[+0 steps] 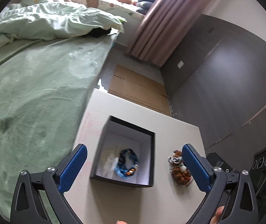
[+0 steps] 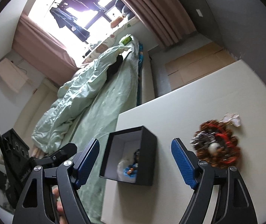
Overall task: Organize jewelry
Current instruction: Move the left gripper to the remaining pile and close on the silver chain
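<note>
A black open box (image 1: pixel 152 160) with a white inside stands on a white table (image 1: pixel 125 203). A dark blue beaded bracelet (image 1: pixel 128 161) and a pale white piece (image 1: pixel 109 165) lie in it. A pile of brown, red and silver bracelets (image 1: pixel 179 168) lies on the table right of the box. My left gripper (image 1: pixel 133 169) is open and empty, held above the box. In the right wrist view the box (image 2: pixel 147 160) sits between the open fingers of my right gripper (image 2: pixel 134 161), which is empty. The bracelet pile (image 2: pixel 217 147) lies right of it.
A small white and gold piece (image 2: pixel 232 120) lies on the table beyond the pile. A bed with green covers (image 1: pixel 30 102) runs along the table's left side. Flat cardboard (image 1: pixel 138 89) lies on the floor beyond the table. Black equipment (image 1: pixel 265 164) stands to the right.
</note>
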Demonstrator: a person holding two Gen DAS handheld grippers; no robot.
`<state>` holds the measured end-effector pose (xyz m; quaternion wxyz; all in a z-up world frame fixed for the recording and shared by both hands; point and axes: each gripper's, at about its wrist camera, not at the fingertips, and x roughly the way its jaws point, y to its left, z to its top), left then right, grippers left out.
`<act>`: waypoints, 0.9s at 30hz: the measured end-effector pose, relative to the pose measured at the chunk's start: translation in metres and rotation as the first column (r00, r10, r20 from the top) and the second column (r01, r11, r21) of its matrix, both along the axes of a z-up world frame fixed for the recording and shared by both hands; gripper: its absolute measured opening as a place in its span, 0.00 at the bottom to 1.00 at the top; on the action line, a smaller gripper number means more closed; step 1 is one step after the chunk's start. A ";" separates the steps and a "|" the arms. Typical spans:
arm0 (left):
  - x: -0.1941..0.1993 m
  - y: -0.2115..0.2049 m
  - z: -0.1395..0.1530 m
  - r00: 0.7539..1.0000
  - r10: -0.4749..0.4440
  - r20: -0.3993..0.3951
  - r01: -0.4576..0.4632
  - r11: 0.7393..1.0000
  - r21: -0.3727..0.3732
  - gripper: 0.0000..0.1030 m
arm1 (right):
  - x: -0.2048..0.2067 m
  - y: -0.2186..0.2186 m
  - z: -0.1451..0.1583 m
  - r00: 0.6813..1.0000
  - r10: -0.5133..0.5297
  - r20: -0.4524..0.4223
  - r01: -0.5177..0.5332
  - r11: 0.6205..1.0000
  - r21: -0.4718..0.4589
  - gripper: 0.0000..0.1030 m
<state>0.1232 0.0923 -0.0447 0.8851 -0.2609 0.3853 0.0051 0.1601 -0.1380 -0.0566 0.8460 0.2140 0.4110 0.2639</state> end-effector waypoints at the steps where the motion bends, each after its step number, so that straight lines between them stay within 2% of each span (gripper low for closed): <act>1: 0.000 -0.004 0.001 1.000 -0.010 0.001 0.010 1.000 0.007 0.98 | -0.001 -0.003 0.002 1.000 -0.002 0.006 0.002 1.000 -0.009 0.77; 9: 0.005 -0.045 0.006 0.995 -0.100 0.017 0.098 0.990 0.097 0.98 | -0.005 -0.043 0.012 0.999 -0.036 0.026 0.037 0.998 -0.047 0.77; 18: 0.013 -0.086 0.002 0.980 -0.199 0.002 0.196 0.969 0.148 0.98 | -0.004 -0.095 0.011 0.995 -0.101 0.000 0.101 0.993 -0.069 0.77; 27: 0.032 -0.113 -0.015 0.960 -0.277 -0.026 0.278 0.955 0.106 0.97 | 0.003 -0.132 -0.009 0.981 -0.162 -0.111 0.157 0.986 -0.051 0.77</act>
